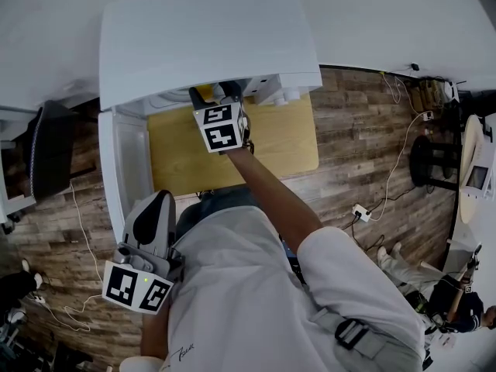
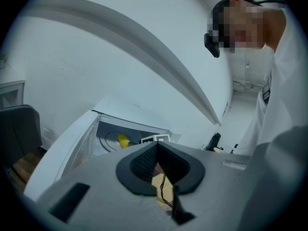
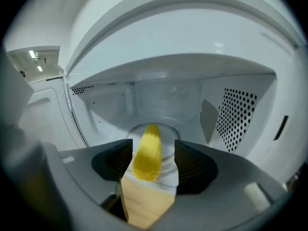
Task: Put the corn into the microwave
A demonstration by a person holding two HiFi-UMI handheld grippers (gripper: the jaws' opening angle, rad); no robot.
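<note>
Right claw [image 1: 215, 94] reaches into the open front of the white box-shaped microwave [image 1: 209, 37]. In the right gripper view the right claw [image 3: 153, 160] has its jaws wide apart and grips nothing. Left claw [image 1: 158, 209] is low by the person's waist, well apart from the oven. In its own view the left claw [image 2: 158, 163] has its pad tips pressed together with nothing between them.

Microwave sits on a yellow wooden tabletop [image 1: 287, 142]. Its white door [image 1: 128, 161] is swung open to the left. The cavity is white, with a perforated right wall [image 3: 238, 114].

A round clear glass turntable [image 3: 169, 129] lies on the cavity floor. The yellow corn cob [image 3: 147, 153] lies on the turntable inside the microwave, long axis pointing into the cavity. Its near end is at the plate's front rim.

The cob shows between the open jaws, close beside the left pad; contact there is unclear. There is a clear gap to the right pad. The corn [image 2: 123, 140] also shows small inside the cavity from the left gripper view.
</note>
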